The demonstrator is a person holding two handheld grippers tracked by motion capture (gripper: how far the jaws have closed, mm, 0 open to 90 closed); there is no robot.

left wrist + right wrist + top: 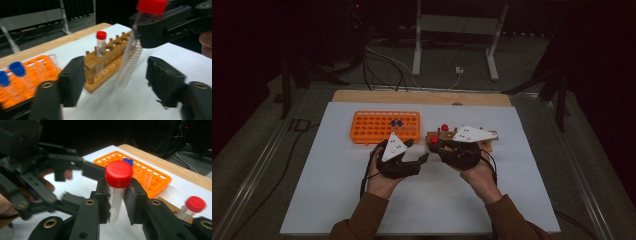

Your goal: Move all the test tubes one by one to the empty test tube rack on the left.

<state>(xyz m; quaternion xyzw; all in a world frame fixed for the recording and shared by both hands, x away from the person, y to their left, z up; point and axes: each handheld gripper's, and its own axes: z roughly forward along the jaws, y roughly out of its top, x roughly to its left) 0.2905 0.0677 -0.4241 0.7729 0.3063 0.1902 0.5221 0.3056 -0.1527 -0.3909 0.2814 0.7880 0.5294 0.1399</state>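
The right gripper (117, 202) pinched a red-capped tube (117, 192); at its 9 o'clock the left gripper (116, 82) stood half-spread around the tube, untouching.

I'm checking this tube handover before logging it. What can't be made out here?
- Held red-capped tube: in the right gripper view, the right gripper hides its middle; its tip is out of sight.
- The graduations are blurred in the left gripper view, unreadable.
- Blue-capped tubes in the orange rack: too small in the high view to count surely.
- Left gripper: whether its pads touch the tube is unclear.
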